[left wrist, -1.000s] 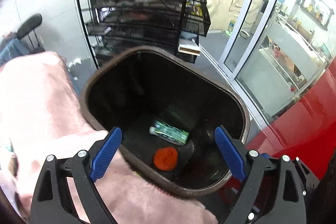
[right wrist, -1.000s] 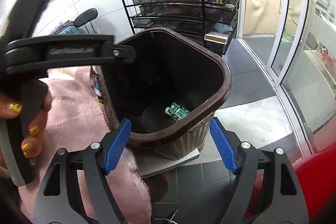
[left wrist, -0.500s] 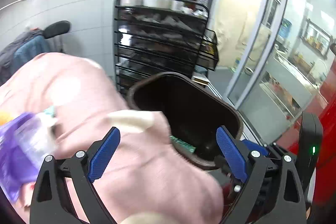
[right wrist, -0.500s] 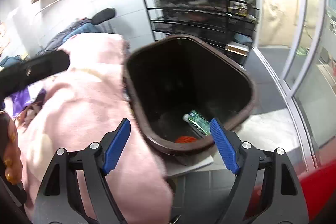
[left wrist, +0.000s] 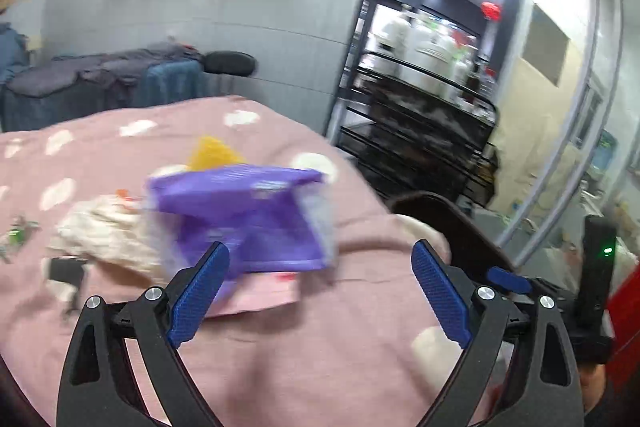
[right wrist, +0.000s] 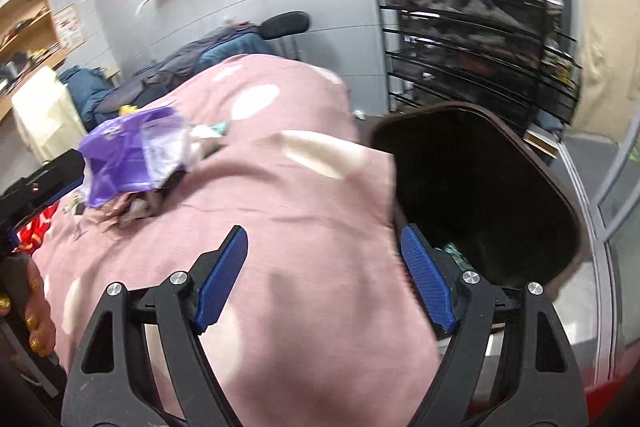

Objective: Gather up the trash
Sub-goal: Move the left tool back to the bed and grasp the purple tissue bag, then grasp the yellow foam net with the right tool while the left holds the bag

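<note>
On the pink, white-spotted blanket (left wrist: 320, 367) lies a crinkled purple plastic wrapper (left wrist: 248, 215), blurred, with a yellow scrap (left wrist: 212, 153) behind it and pale crumpled paper (left wrist: 108, 235) at its left. The left gripper (left wrist: 318, 297) hovers just before the wrapper, blue ribbed pads spread wide, gripping nothing. The right gripper (right wrist: 324, 279) is likewise wide open and empty above the soft blanket. Beside the blanket's edge stands a dark brown plastic bin (right wrist: 560, 195) with a rounded rim; a green packet (right wrist: 456, 253) shows inside. A black wire rack (right wrist: 472, 47) with white bottles stands behind it.
</note>
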